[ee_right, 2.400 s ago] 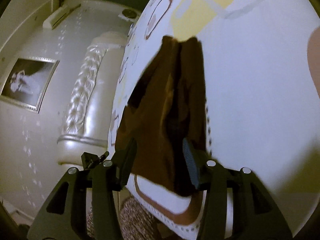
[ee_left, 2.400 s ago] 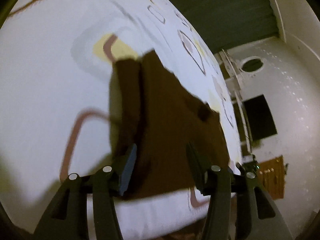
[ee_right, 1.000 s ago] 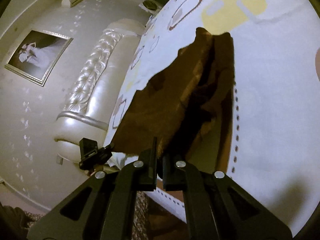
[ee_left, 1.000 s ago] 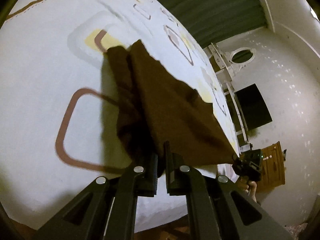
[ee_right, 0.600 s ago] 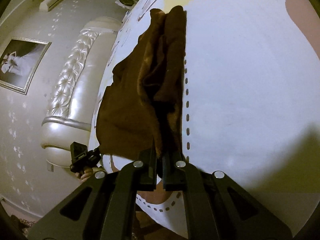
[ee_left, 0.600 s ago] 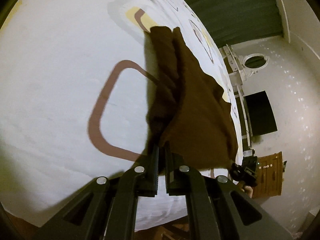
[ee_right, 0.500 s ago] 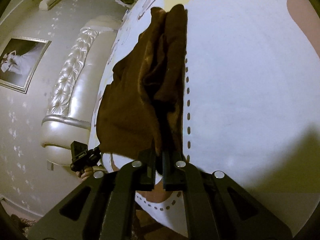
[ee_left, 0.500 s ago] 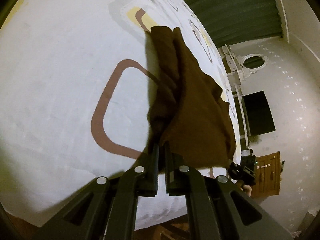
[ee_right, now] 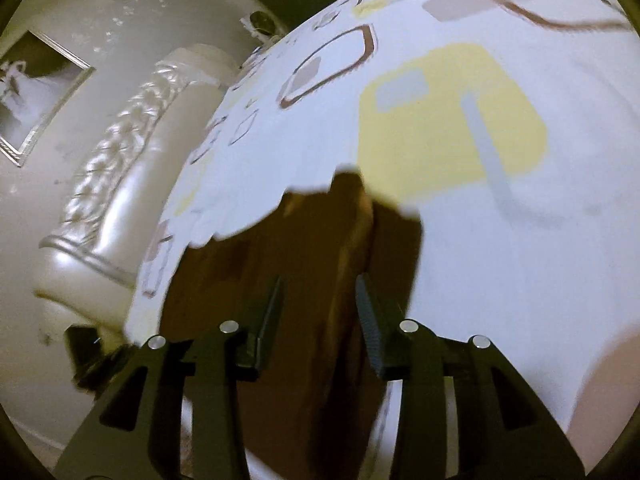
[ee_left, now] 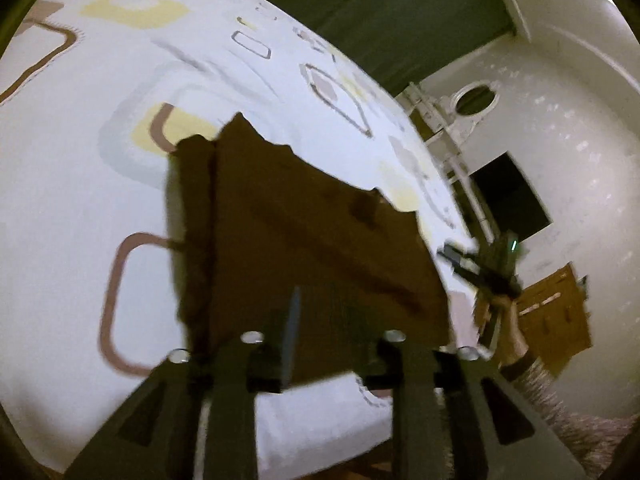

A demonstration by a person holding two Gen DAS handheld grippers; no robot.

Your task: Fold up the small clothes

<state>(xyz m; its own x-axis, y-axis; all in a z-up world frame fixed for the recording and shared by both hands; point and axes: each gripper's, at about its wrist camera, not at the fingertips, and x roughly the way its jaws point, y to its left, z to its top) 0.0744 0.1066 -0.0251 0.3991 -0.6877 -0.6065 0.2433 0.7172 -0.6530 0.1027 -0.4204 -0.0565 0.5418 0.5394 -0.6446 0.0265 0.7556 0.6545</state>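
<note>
A small brown garment (ee_left: 304,232) lies spread on the white patterned bed sheet (ee_left: 80,184), with a folded strip along its left side. My left gripper (ee_left: 328,308) hovers over its near edge. Its jaws are opening, the cloth lies under and between the fingers, and the pads do not press it. In the right wrist view the same garment (ee_right: 304,248) fills the space below my right gripper (ee_right: 319,284). Those jaws are opening too, and the pads are off the cloth. A hand holds the right gripper (ee_left: 484,268) at the garment's right corner.
The bed's near edge (ee_left: 320,412) runs just below the garment. A padded headboard (ee_right: 120,160) and a framed picture (ee_right: 32,84) lie to the left of the bed. A green curtain (ee_left: 380,12), a dark screen (ee_left: 508,196) and a wooden cabinet (ee_left: 556,312) stand on the other side.
Both grippers were shut on the garment's near corners and held them up. Now both sets of jaws have parted, and the garment has dropped flatter onto the sheet.
</note>
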